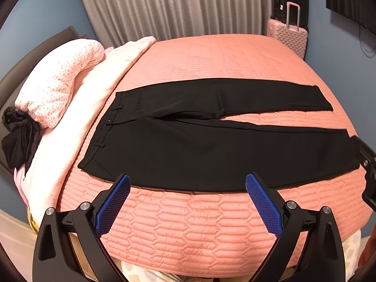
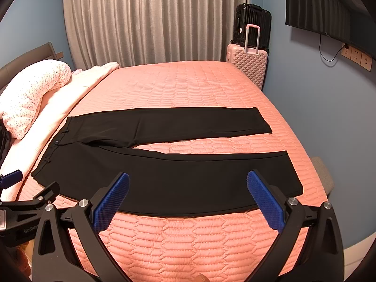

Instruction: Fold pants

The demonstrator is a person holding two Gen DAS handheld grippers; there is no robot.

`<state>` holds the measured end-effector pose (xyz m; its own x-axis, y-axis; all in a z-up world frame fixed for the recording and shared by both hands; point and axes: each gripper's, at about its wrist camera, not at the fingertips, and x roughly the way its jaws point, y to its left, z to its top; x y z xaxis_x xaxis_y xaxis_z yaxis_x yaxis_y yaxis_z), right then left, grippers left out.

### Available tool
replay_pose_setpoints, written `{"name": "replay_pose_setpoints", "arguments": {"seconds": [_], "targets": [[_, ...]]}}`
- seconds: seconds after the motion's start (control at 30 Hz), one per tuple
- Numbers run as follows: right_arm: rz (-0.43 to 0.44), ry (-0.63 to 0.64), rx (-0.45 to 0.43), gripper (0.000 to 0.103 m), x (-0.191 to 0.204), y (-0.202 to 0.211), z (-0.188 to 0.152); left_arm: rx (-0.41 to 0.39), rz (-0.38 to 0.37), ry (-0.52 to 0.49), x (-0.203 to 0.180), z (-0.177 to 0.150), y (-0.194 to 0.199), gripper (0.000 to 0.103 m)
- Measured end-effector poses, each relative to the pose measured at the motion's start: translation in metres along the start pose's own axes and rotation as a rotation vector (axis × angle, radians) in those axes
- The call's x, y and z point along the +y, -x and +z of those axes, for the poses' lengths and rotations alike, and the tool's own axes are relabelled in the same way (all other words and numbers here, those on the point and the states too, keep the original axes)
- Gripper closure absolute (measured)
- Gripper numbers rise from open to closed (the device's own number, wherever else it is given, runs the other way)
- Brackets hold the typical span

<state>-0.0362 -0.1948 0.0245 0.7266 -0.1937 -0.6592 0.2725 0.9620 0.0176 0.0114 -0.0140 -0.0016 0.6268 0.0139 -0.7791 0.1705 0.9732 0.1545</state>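
Both sets of jaws stand spread wide and hold nothing. We note the left gripper (image 1: 188, 182) at the lower centre of its frame, its blue ribbed pads (image 1: 115, 202) just over the near hem-side edge of the black pants (image 1: 211, 155). We find the right gripper (image 2: 188, 181) likewise low in its frame, its pads (image 2: 264, 202) over the near leg.

We record the pants lying flat and unfolded across the middle of the pink quilted bedspread (image 2: 188, 84), waistband toward the left of the frame, both legs running right with a wedge of bedspread showing between them.

We also see a spotted pillow (image 2: 30, 91) at the left, a grey curtain (image 2: 152, 18) at top centre, and a pink suitcase (image 2: 249, 63) before a black suitcase (image 2: 252, 21) at the upper right.
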Motion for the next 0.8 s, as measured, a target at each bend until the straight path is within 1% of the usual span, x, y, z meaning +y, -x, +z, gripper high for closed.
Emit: {"name": "replay_pose_setpoints", "arguments": {"seconds": [0.17,0.3,0.57,0.63,0.73,0.8], "targets": [[-0.003,-0.003,-0.002,0.005,-0.002,-0.001,0.0,-0.011,0.031,0.001,-0.001,0.001,0.001,0.006],[-0.003,-0.005,-0.001,0.005,-0.003,-0.001,0.0,-0.018,0.035,0.004,0.0,0.001,0.004,0.006],[-0.003,-0.001,-0.004,0.005,-0.003,-0.001,0.001,-0.069,0.004,0.015,0.003,0.002,0.012,0.006],[-0.003,-0.001,-0.007,0.005,-0.003,-0.001,0.001,-0.077,0.008,0.01,0.002,0.002,0.013,0.006],[-0.002,-0.005,-0.007,0.005,-0.002,0.0,0.002,-0.069,0.009,0.003,0.001,0.003,0.012,0.006],[-0.005,-0.003,-0.007,0.005,-0.002,0.0,0.002,-0.059,-0.025,0.032,0.004,0.003,0.012,0.006]]}}
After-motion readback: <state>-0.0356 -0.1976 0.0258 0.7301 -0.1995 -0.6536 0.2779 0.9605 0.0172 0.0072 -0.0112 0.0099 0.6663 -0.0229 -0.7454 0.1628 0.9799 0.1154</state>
